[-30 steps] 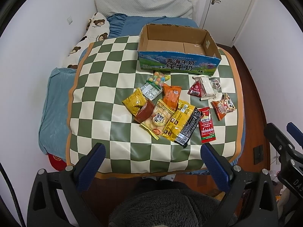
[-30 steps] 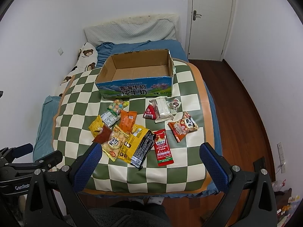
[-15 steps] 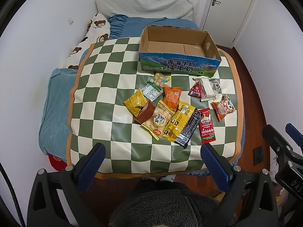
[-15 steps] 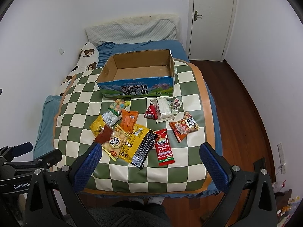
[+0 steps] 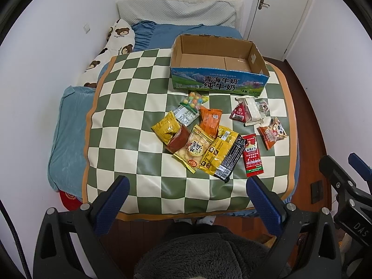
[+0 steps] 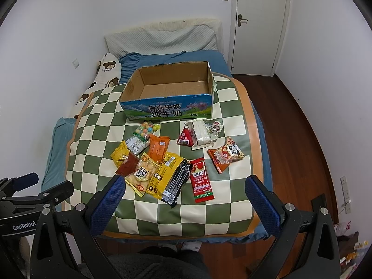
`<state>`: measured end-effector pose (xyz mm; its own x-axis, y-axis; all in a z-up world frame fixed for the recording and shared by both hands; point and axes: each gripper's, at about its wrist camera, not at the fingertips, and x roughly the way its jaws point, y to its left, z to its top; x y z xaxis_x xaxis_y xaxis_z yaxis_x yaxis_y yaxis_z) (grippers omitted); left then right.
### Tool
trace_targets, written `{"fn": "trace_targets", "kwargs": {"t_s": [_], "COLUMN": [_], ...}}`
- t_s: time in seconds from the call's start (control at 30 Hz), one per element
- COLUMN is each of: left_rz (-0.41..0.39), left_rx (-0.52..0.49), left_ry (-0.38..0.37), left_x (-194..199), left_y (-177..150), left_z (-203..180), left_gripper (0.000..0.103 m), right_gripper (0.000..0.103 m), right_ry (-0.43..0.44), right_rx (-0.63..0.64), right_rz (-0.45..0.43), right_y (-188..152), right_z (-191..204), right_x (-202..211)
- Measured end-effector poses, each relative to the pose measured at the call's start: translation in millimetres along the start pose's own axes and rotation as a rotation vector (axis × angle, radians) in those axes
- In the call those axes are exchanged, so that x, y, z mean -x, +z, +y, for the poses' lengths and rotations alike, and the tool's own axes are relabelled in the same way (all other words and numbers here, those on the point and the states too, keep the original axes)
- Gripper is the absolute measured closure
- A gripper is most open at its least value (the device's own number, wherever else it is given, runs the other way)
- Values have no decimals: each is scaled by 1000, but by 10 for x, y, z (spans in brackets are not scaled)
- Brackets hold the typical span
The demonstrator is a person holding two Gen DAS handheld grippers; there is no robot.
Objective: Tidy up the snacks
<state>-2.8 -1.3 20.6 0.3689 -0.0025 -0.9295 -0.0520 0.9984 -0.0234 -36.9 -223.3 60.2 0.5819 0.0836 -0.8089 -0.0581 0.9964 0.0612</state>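
Blue-padded and spread wide, your left claw (image 5: 186, 188) grips nothing — it hangs above the checkered mat's (image 5: 130, 107) near edge. Your right claw (image 6: 184, 188) gapes likewise, empty, touching no snack packets (image 6: 162, 169).

Legible markings around the cardboard box.
The cardboard box (image 5: 218, 86) bears "青海牛奶 纯牛奶" on its blue front panel. In front of the box, the long red sachet (image 6: 201, 181) shows characters too small to read reliably. Far left of the box, the left gripper (image 6: 21, 211) body reads "GenRobot"; the right gripper (image 5: 348, 209) body reads "DAS".
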Motion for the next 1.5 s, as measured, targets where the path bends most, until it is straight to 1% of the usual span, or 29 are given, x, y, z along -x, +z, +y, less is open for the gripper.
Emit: {"fn": "trace_targets", "kwargs": {"t_s": [0.43,0.8,0.93,1.13,1.23,1.33,1.37,1.4,1.47,1.5], "left_rz": [-6,-7,-1,-1,-13,-48,-67,-74,-79,-79], "left_rx": [2,2,6,8,4,-13,-29,-43,-93,-112], "left_ry": [-1,-3,-8,-6,-4,45,76,112,175,205], "left_x": [13,13,56,68,67,-23,-84,-186,-529,-632], "left_y": [-6,-9,41,34,24,81,121,158,233,264], "left_z": [3,-2,-12,-27,-27,-16,-14,11,47,62], "left_gripper": [0,0,0,0,0,0,0,0,0,0], "right_gripper": [0,0,0,0,0,0,0,0,0,0], "right_ry": [-2,8,13,18,26,49,55,62,82,92], "right_rx": [0,-4,-3,-7,-15,-41,-52,-64,-104,-130], "right_rz": [-5,-12,-10,-7,2,28,35,46,85,121], "right_y": [-8,10,3,-2,-3,-22,-41,-63,-104,-132], "right_z": [-7,-56,-92,-85,-88,-110,-116,-117,-138,-141], "right_x": [9,106,82,58,-6,-176,-241,-327,-620,-831]}}
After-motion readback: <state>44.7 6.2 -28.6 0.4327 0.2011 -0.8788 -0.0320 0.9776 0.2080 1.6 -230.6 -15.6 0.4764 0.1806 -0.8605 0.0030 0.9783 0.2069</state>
